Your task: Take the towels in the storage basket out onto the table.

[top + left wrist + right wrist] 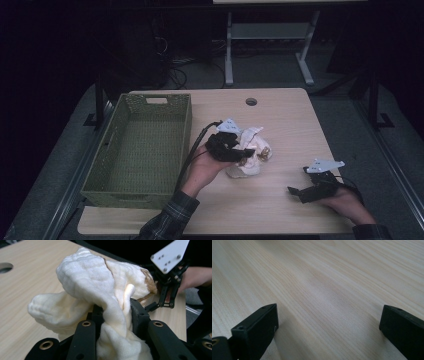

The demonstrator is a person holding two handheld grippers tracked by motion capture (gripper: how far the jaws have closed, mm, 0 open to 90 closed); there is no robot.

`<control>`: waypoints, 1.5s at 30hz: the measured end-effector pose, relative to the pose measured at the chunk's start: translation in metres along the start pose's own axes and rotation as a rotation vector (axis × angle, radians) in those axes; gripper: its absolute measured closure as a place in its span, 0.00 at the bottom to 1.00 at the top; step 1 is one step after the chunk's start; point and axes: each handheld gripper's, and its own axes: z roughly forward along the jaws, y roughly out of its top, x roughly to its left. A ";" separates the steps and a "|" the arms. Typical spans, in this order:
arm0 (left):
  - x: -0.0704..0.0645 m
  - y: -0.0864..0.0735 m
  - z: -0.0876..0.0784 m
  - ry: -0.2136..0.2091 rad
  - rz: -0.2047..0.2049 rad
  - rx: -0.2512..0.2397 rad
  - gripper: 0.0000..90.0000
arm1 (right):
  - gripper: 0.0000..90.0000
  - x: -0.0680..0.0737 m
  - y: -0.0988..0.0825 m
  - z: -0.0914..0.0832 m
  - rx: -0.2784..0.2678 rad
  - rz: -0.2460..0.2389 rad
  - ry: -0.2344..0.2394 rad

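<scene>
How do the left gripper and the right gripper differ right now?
The left gripper has its jaws closed on the white cloth near the table's middle; the right gripper has its jaws wide apart with nothing between them. The left sits beside the green basket, the right near the table's right edge. Both are black.

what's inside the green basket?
Nothing visible: the green basket shows only its woven floor. Its near wall hides a strip of that floor. The white cloth lies outside, pinched by the left gripper.

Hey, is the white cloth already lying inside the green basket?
No, the white cloth sits on the table to the right of the green basket, pinched in the left gripper.
</scene>
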 end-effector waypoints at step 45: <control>-0.006 -0.047 0.076 0.028 0.046 0.122 0.35 | 0.02 0.000 0.000 0.000 0.001 -0.002 0.003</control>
